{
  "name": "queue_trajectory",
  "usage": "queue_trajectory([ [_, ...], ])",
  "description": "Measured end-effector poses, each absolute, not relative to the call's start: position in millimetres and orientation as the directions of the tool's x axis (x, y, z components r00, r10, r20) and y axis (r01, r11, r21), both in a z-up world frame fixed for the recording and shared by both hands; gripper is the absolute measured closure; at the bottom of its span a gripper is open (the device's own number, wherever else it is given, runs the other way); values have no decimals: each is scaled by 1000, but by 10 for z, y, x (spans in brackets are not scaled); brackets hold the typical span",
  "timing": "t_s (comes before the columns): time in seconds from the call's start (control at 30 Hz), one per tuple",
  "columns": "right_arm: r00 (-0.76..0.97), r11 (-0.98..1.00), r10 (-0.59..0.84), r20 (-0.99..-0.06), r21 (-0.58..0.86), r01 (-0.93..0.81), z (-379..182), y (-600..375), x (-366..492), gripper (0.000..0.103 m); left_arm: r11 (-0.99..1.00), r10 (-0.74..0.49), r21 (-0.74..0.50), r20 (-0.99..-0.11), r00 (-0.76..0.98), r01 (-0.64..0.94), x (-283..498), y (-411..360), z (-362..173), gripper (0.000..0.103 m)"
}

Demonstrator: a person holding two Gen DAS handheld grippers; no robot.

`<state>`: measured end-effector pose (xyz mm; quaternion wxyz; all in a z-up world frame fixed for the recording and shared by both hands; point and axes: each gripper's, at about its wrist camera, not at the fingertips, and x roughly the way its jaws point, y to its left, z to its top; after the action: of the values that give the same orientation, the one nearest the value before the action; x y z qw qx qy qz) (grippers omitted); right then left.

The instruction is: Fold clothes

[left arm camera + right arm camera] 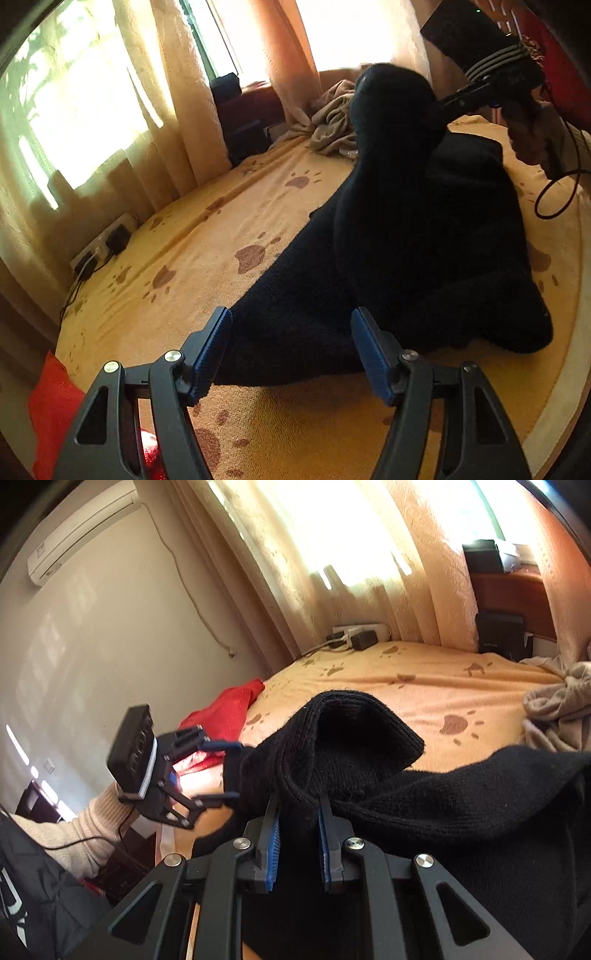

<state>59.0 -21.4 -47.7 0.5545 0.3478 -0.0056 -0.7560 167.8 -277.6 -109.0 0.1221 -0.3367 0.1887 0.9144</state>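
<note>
The right gripper (297,823) has its blue pads (272,853) drawn narrow on a fold of the black knitted garment (369,775), pinching the ribbed cuff so that the opening of the sleeve stands up just above the fingers. The rest of the garment trails off to the right of that gripper and down onto the bed (424,679).

The left gripper (291,354) has its jaws spread wide, with nothing pressed between the pads (212,354); the lower edge of the black garment (406,240) lies on the bed (184,251) in the gap just beyond the fingertips. In the right wrist view the left gripper (232,770) sits at the garment's left edge, its fingers pointing toward the cloth, borne by a hand in a cream sleeve (74,834).

The right gripper (458,98) appears at the far upper right of the left wrist view, holding the garment lifted clear of the bed. A red cloth (225,709) lies at the near edge of the bed, and a beige heap (332,122) rests at the far end.
</note>
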Motion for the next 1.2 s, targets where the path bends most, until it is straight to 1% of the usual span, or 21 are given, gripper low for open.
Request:
queue_trajectory([
  [0.07,-178,-409,-842,-508,389,825,-401,-236,532,84,-907,125,233,-645,-754,-349,1693,-2840,-1039,31],
  [0.1,-196,-422,-842,-502,386,820,-362,-246,503,84,-911,138,220,-634,-760,-349,1709,-2871,-1010,24],
  [0.13,-205,-427,-843,-497,388,817,-338,-262,468,84,-913,152,209,-621,-769,-350,1739,-2901,-976,20],
  [0.17,-211,-431,-845,-491,390,814,-319,-279,432,84,-916,166,198,-607,-777,-350,1769,-2931,-941,18],
  [0.33,-236,-444,-850,-471,399,803,-235,-364,275,84,-908,220,168,-590,-777,-385,1834,-2954,-899,18],
  [0.53,-277,-465,-851,-446,398,791,-146,-378,178,85,-870,261,175,-630,-731,-461,1765,-2779,-990,18],
  [0.6,-282,-467,-851,-442,393,793,-109,-396,139,87,-853,285,179,-626,-726,-490,1806,-2722,-992,18],
  [0.7,-258,-444,-853,-454,371,816,-102,-454,102,87,-852,268,193,-637,-723,-486,1821,-2700,-1033,15],
  [0.8,-269,-460,-839,-474,350,816,-127,-421,63,86,-863,181,253,-654,-734,-437,1766,-2744,-1126,15],
  [0.83,-279,-478,-824,-493,342,809,-144,-392,40,82,-867,154,269,-656,-739,-420,1738,-2765,-1147,15],
  [0.87,-296,-498,-811,-504,330,802,-160,-340,24,74,-871,128,284,-658,-742,-402,1705,-2786,-1166,15],
  [0.9,-315,-517,-799,-512,317,795,-174,-282,11,57,-875,104,294,-661,-743,-384,1664,-2806,-1179,15],
  [0.93,-336,-534,-789,-515,302,790,-185,-212,6,46,-879,86,299,-667,-740,-372,1618,-2819,-1191,15],
  [0.97,-358,-550,-778,-516,286,784,-195,-138,5,26,-880,76,301,-673,-735,-366,1574,-2825,-1205,15],
  [1.0,-380,-564,-768,-516,265,782,-202,-68,14,22,-881,71,301,-679,-731,-366,1535,-2827,-1218,15],
  [1.03,-397,-575,-758,-518,242,781,-205,-3,19,22,-882,74,295,-685,-724,-369,1500,-2828,-1222,15],
  [1.07,-403,-574,-752,-522,217,790,-209,47,31,22,-886,79,281,-693,-716,-370,1462,-2836,-1226,17],
  [1.1,-405,-568,-748,-526,190,801,-214,94,47,22,-893,83,263,-703,-707,-366,1422,-2848,-1227,28],
  [1.13,-431,-573,-728,-533,128,809,-222,114,83,22,-905,90,233,-713,-696,-356,1379,-2875,-1224,38],
  [1.17,-465,-580,-702,-539,53,813,-230,125,125,22,-922,105,186,-724,-682,-339,1329,-2926,-1216,60],
  [1.2,-492,-580,-670,-556,-23,815,-262,107,155,22,-940,119,135,-730,-673,-313,1281,-2994,-1203,77],
])
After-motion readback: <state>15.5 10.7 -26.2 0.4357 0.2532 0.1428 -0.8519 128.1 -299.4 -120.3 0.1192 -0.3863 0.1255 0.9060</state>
